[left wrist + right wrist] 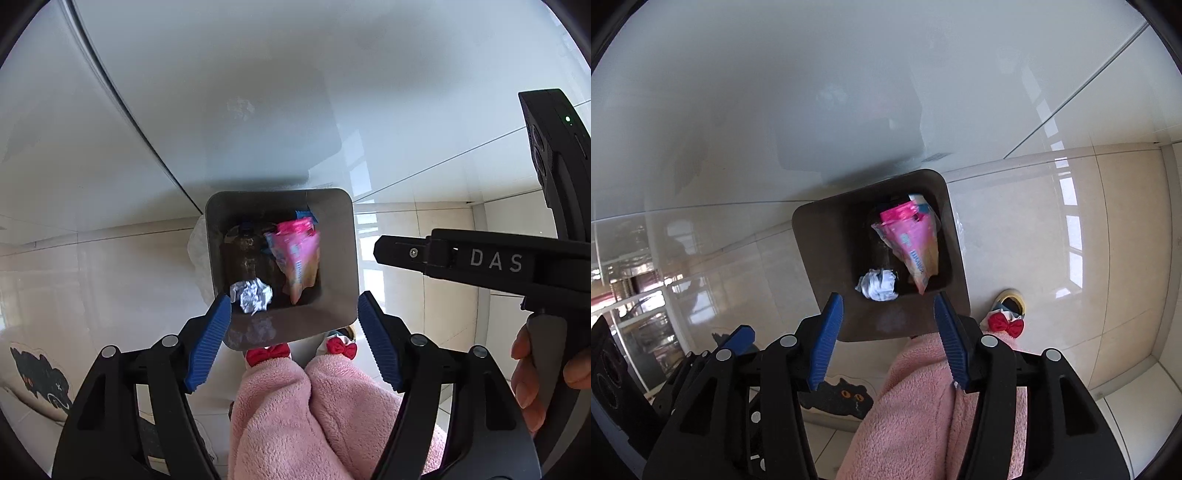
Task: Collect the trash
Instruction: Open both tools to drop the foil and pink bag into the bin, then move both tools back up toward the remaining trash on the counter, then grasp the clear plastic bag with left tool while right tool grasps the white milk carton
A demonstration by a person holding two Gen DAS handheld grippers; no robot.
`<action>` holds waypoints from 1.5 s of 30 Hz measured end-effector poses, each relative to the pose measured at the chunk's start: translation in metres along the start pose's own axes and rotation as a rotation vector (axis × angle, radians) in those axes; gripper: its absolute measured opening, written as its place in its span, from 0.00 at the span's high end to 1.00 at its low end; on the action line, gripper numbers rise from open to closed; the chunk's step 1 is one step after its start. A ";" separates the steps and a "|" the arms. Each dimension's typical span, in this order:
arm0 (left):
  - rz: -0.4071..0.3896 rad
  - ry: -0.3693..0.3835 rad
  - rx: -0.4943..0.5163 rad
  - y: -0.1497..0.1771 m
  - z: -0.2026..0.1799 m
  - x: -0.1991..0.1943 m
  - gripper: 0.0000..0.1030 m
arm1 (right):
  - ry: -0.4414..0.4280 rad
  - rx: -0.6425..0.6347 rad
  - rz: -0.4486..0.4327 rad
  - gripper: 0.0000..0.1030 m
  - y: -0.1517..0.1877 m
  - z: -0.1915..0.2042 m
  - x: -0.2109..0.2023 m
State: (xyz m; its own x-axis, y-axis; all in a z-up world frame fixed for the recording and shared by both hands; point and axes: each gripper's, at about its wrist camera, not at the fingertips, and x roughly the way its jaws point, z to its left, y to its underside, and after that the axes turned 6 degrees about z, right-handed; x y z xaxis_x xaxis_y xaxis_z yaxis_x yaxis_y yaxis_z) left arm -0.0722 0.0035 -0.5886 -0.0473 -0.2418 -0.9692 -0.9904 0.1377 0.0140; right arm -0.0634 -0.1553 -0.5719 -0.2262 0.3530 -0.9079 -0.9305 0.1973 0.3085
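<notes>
A grey square trash bin (338, 258) stands on the floor below both grippers; it also shows in the right wrist view (827, 258). Inside lie a crumpled white paper ball (252, 295) (878, 284), a pink snack wrapper (297, 254) (912, 247), a dark bottle (243, 254) and a blue scrap (306, 215). My left gripper (293, 332) is open and empty above the bin's near rim. My right gripper (888, 332) is open and empty above the bin too; its body (480, 258) shows at the right of the left wrist view.
A white glossy cabinet front (240, 92) rises behind the bin. The person's pink fleece legs (314, 413) and red-bowed slippers (267, 352) stand just before the bin. A black cat mat (846, 398) lies on the tiled floor (1034, 240) to the left.
</notes>
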 end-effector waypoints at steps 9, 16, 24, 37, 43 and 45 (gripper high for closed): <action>-0.089 -0.019 -0.015 0.015 -0.014 -0.078 0.29 | 0.000 -0.028 -0.077 0.44 0.028 0.010 -0.076; -0.194 -0.049 -0.017 0.034 -0.025 -0.160 0.21 | 0.026 -0.139 -0.258 0.28 0.068 0.022 -0.173; -0.297 -0.079 -0.011 0.041 -0.040 -0.246 0.21 | 0.060 -0.231 -0.487 0.28 0.104 0.043 -0.274; -0.478 -0.114 0.042 -0.002 -0.064 -0.340 0.42 | 0.090 -0.303 -0.746 0.28 0.089 0.070 -0.368; -0.514 -0.105 0.059 -0.033 -0.065 -0.360 0.49 | 0.083 -0.332 -0.741 0.28 0.066 0.075 -0.375; -0.525 -0.094 0.069 -0.044 -0.067 -0.363 0.50 | 0.081 -0.358 -0.729 0.28 0.060 0.081 -0.371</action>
State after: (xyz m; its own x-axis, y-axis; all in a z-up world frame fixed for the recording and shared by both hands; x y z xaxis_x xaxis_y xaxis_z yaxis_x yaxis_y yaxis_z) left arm -0.0206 0.0208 -0.2210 0.4670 -0.2080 -0.8595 -0.8668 0.0847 -0.4914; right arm -0.0121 -0.2003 -0.1933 0.4644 0.1791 -0.8673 -0.8844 0.0431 -0.4647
